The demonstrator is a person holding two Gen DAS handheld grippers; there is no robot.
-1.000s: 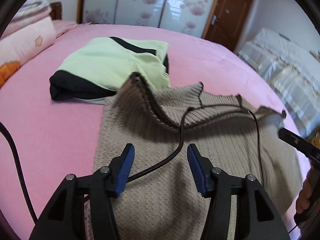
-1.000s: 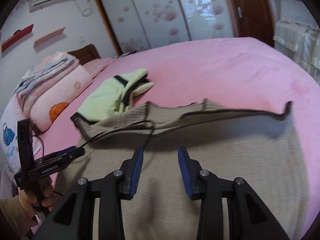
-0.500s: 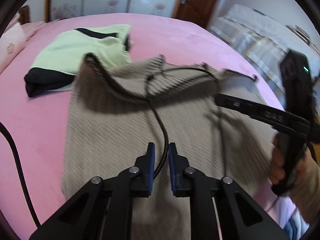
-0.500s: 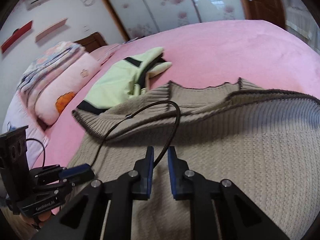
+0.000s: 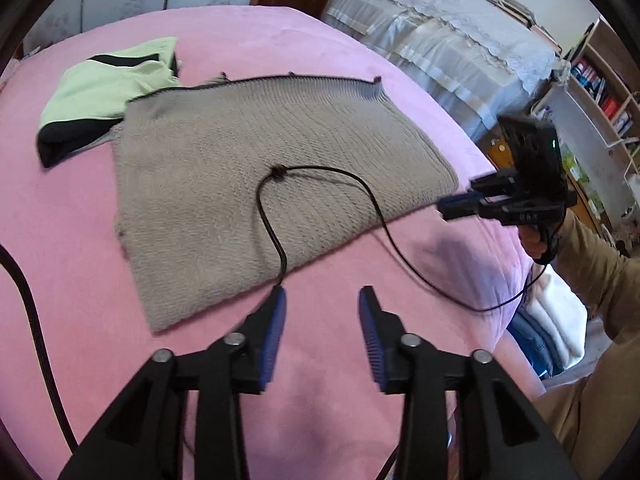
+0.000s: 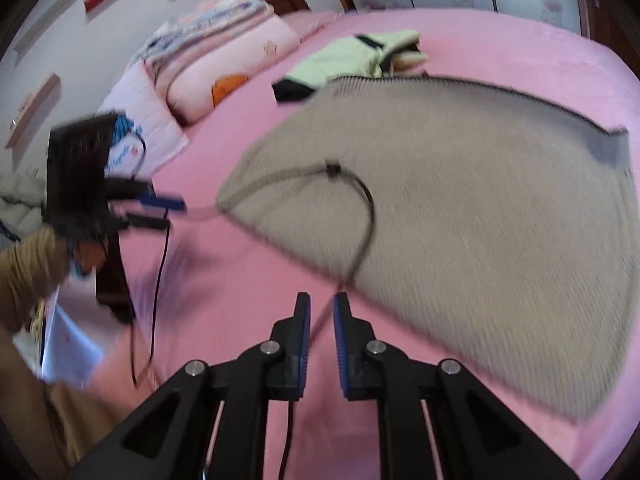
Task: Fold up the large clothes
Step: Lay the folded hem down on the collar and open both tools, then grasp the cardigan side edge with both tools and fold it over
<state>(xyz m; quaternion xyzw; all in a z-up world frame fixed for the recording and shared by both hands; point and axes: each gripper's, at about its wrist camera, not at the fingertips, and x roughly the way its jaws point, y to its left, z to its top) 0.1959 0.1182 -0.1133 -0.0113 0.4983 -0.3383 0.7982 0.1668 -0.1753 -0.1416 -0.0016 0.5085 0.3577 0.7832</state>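
A beige knit sweater (image 5: 260,176) lies folded flat on the pink bed (image 5: 320,360); the right wrist view shows the sweater (image 6: 480,240) blurred. My left gripper (image 5: 322,296) hovers over bare bedsheet just off the sweater's near edge, its jaws opening with nothing between them. My right gripper (image 6: 321,300) is off the sweater's near corner. Its jaws are a narrow gap apart and opening, and a thin black cable (image 6: 360,188) runs toward the gap. Each view shows the other gripper held out to the side: right (image 5: 452,202), left (image 6: 168,208).
A folded light-green and black garment (image 5: 104,88) lies beyond the sweater. Pillows and folded quilts (image 6: 208,64) are stacked at the head of the bed. A white-covered bed (image 5: 440,40) and a bookshelf (image 5: 600,88) stand to the right. A tan sleeve (image 5: 600,272) is at the edge.
Both grippers have drawn back from above the sweater to beyond its near edge. The raised sweater edge now lies flat. The left jaws shut and then opened; the right jaws narrowed.
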